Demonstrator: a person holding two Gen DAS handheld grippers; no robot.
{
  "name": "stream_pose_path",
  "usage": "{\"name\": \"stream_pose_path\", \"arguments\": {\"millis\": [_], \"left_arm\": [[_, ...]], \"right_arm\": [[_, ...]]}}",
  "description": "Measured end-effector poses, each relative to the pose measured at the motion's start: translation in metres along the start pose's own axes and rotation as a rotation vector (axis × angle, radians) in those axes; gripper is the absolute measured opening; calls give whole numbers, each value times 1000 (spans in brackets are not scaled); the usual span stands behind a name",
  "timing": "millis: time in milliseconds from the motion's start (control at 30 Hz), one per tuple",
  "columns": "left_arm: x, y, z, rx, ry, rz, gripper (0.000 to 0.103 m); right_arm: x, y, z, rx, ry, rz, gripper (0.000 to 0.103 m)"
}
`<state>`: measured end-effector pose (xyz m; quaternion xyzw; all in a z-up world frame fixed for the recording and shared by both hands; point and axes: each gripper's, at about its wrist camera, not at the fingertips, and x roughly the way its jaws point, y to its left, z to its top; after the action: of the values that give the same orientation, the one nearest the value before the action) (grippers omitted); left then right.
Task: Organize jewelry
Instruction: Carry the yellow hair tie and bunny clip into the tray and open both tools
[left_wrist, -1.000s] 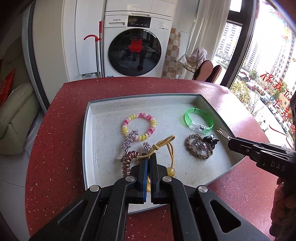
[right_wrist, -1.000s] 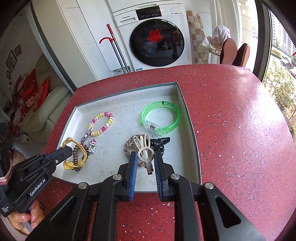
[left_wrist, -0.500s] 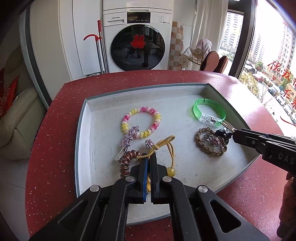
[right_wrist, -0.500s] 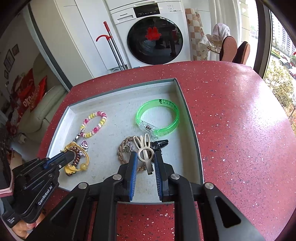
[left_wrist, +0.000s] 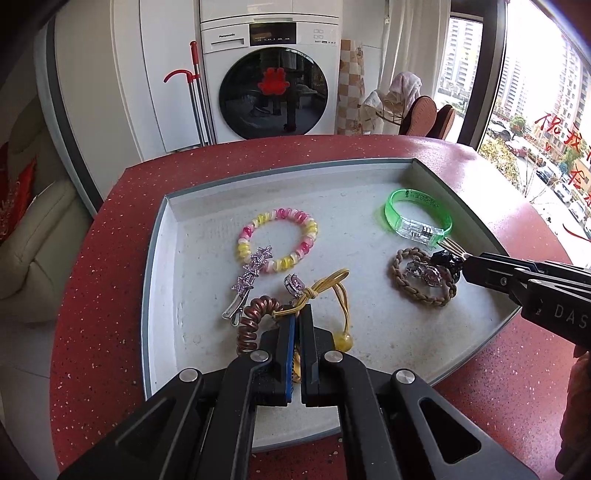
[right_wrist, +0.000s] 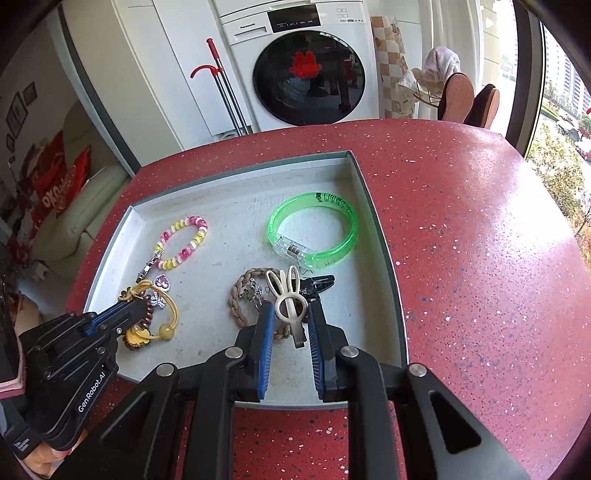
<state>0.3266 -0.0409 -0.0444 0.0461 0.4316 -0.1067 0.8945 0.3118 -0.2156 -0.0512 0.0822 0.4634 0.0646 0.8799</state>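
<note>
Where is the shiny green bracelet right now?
The green bracelet lies flat in the gray tray, near its far right corner, just beyond the braided brown bracelet and the bunny clip held in the right gripper.

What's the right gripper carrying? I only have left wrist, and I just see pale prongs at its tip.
Observer: A cream bunny-shaped hair clip, pinched between the right gripper fingers with its ears pointing forward.
Operator: Anything hidden under my left fingers?
Observer: A yellow flower charm sits just below the left gripper, next to the yellow hair tie it grips.
</note>
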Motion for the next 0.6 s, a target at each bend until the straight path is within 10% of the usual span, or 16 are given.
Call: {"name": "stream_pose_path", "arguments": {"millis": [467,600], "left_arm": [[7,2,-4,23,5,41,20],[6,1,-5,25,6,48,20]], "right_arm": [[13,-6,-4,26,48,3,21],[11,-3,-5,23,47,13,35]]}}
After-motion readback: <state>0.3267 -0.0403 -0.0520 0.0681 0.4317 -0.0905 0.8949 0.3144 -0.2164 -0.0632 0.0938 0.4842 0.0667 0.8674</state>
